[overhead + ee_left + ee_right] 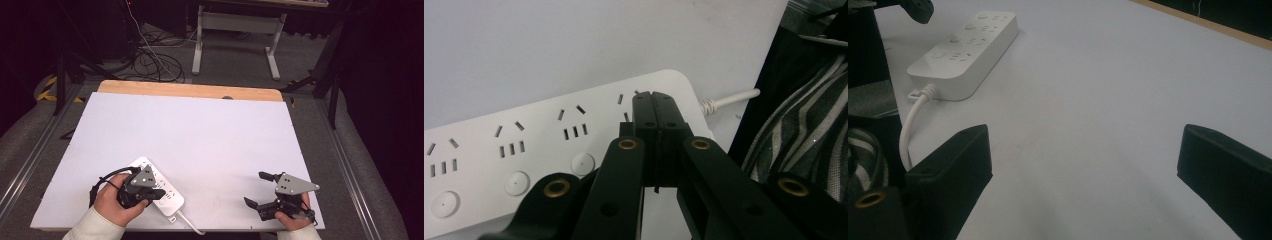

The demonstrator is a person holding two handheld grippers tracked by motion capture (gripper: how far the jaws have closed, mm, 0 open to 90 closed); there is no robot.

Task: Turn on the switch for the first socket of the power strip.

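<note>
Power strip: we see a white power strip [159, 187] lying flat near the front left corner of the table, set at a slant, its socket face up. In the left gripper view [524, 145] it shows rows of socket slots, each with a round white button below it.
Cord: its white cord [189, 223] leaves the end nearest the person and runs toward the front edge of the table; in the right gripper view [910, 120] we see it curve down from that end.
Left gripper: our left gripper [159, 193] is over the near half of the strip, jaws pressed together with nothing between them. In the left gripper view [655, 100] the joined tips sit over the last socket group by the cord end; we cannot tell whether they touch the plastic.
Right gripper: our right gripper [257, 189] rests low near the front right of the table, well apart from the strip, jaws spread wide with bare table between them [1083, 150].
Table: the white table top [200, 130] carries the strip and both grippers; a wooden strip [190, 90] runs along its far edge.
</note>
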